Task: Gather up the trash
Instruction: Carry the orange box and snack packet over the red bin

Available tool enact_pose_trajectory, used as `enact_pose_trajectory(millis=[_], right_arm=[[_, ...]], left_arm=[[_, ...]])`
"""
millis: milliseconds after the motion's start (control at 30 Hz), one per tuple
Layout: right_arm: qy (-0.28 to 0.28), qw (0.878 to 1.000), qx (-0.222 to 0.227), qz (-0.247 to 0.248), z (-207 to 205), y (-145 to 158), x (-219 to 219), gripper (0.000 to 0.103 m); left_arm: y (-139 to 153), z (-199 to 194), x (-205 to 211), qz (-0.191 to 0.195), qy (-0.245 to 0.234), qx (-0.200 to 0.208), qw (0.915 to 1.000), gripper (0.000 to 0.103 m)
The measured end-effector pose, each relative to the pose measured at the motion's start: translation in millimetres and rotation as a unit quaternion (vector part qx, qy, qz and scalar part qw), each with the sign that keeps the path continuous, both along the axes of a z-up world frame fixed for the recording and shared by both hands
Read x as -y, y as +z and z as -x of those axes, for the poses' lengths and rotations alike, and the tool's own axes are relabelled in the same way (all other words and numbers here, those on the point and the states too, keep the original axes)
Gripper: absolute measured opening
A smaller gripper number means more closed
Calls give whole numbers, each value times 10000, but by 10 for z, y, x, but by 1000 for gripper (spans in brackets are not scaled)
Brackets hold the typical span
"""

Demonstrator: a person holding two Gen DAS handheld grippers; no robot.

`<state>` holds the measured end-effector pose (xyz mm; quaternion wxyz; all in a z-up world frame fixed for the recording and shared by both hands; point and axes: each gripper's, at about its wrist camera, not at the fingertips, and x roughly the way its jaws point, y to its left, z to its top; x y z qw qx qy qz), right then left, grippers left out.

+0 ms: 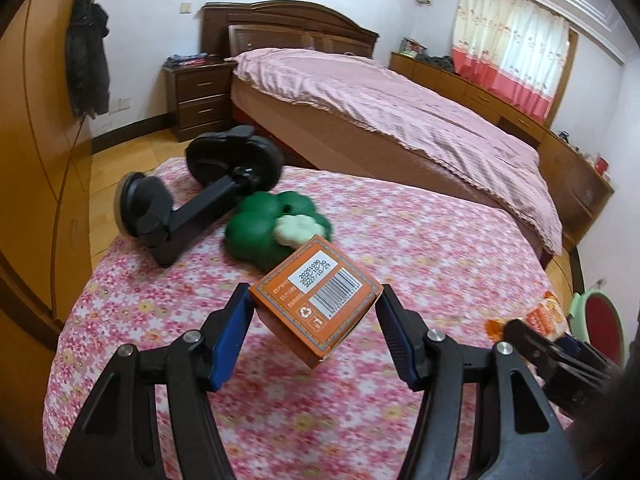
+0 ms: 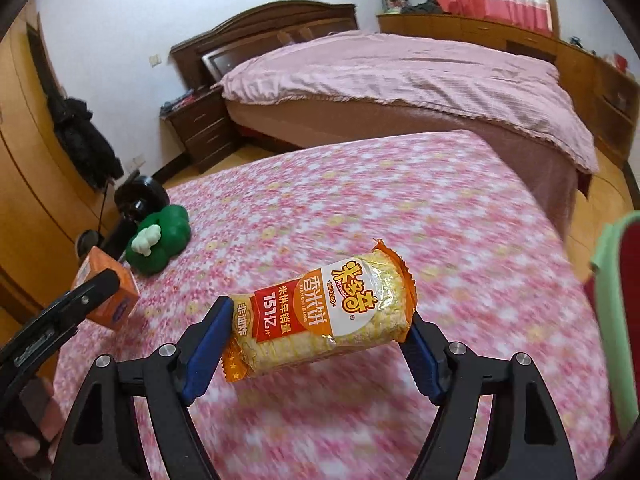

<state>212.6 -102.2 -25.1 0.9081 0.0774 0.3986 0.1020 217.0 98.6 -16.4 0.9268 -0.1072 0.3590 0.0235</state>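
Note:
My left gripper (image 1: pixel 316 320) is shut on a small orange carton (image 1: pixel 316 300) and holds it tilted above the floral tablecloth (image 1: pixel 420 240). The carton also shows at the left of the right wrist view (image 2: pixel 108 292). My right gripper (image 2: pixel 320 344) is shut on a rice cracker packet (image 2: pixel 324 316) and holds it above the table. That packet also shows at the right edge of the left wrist view (image 1: pixel 544 316).
A green toy pepper (image 1: pixel 272 232) and a black suction-cup holder (image 1: pixel 188 200) lie at the table's far left. A green-rimmed red bin (image 2: pixel 624 320) stands at the table's right. A bed (image 1: pixel 380 112), a nightstand (image 1: pixel 200 96) and a wardrobe (image 1: pixel 36 200) surround the table.

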Motion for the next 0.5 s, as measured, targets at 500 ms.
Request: enact_pose_trajectory(millis=[500], right_arm=[[-1055, 9933, 382, -264, 782, 390, 1108, 80]], left_arm=[[243, 324, 808, 74, -883, 54, 9961, 63]])
